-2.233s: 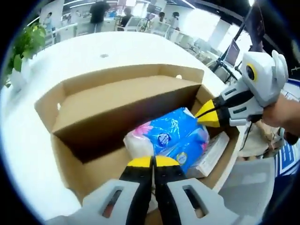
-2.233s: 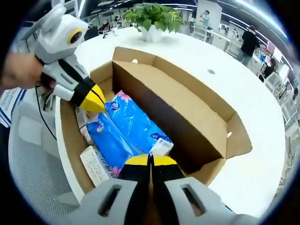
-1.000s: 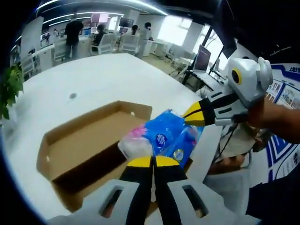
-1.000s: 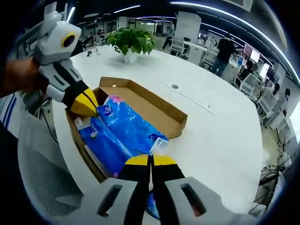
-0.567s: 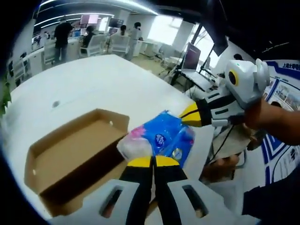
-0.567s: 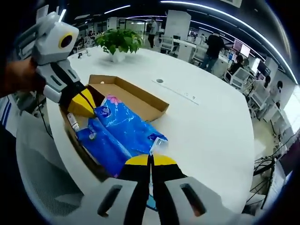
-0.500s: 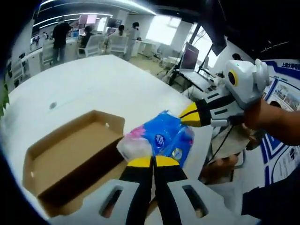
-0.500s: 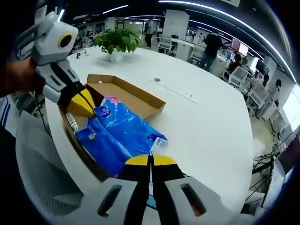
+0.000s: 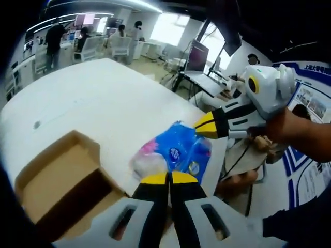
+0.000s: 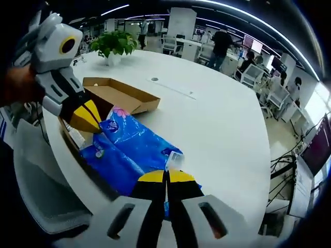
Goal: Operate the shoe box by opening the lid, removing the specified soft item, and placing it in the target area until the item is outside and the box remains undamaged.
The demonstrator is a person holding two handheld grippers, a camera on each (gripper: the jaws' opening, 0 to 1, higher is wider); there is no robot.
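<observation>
Left gripper view: left gripper [image 9: 168, 178] has its yellow-tipped jaws pressed together on the near end of the blue tissue pack [image 9: 178, 155], which sits directly ahead of the tips. At the pack's far end, up and to the right of this gripper, the right gripper [image 9: 204, 124] pinches the opposite edge. Pack hangs between the two, lifted clear of the shoe box [image 9: 57, 181], which lies below and to the left of the jaws with its lid folded open. White table [image 9: 103, 108] extends beyond.

Right gripper view: right gripper [image 10: 166, 177] closed on a clear flap at the pack's [image 10: 132, 150] near end; left gripper [image 10: 85, 118] holds the far corner, up-left. Box [image 10: 116, 95] sits beyond the pack, open. Potted plant [image 10: 111, 46] further off on the table [image 10: 217, 129].

Progress, judged: lid open, item out of the box; box walls look uncreased and untorn. Left: carry to the target area, set down, release. Target area not identifiable.

Item: soft plastic-wrapped bundle, glossy blue with pink floral print at one end, sagging a little between the two grips; wrap wrinkles at each pinch.
</observation>
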